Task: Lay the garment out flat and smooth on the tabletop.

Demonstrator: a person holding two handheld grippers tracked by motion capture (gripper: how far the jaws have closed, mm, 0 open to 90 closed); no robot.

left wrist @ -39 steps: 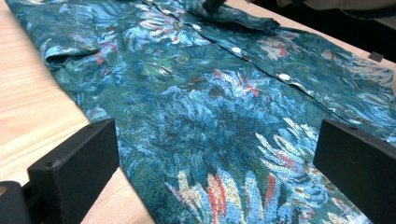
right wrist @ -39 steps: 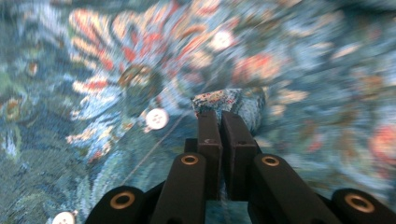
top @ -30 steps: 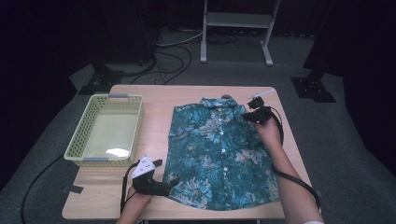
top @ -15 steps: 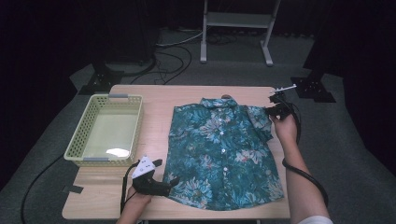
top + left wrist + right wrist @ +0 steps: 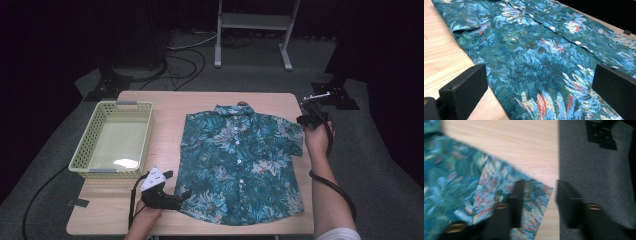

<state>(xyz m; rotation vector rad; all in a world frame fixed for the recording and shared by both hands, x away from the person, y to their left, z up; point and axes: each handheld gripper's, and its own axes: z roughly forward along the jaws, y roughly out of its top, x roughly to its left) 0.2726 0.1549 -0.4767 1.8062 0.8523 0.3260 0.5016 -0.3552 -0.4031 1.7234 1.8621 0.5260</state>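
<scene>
A teal flower-print shirt (image 5: 240, 165) lies flat, front up and buttoned, on the wooden table (image 5: 170, 107). My left gripper (image 5: 178, 186) rests at the shirt's near left hem. In the left gripper view it (image 5: 539, 87) is open wide, one jaw over bare wood and the other over the shirt (image 5: 541, 57). My right gripper (image 5: 309, 116) hovers at the right sleeve by the table's right edge. In the blurred right gripper view it (image 5: 537, 200) is open, with the sleeve (image 5: 499, 187) corner under the left jaw and in the gap.
A pale green plastic basket (image 5: 80, 159) stands on the table's left part. Grey carpet (image 5: 596, 170) lies just past the right table edge. A white frame's legs (image 5: 252, 22) and cables sit on the floor behind the table.
My right gripper has moved right, from near the collar to the table's right edge, and the right sleeve now lies spread out. The left gripper has stayed put.
</scene>
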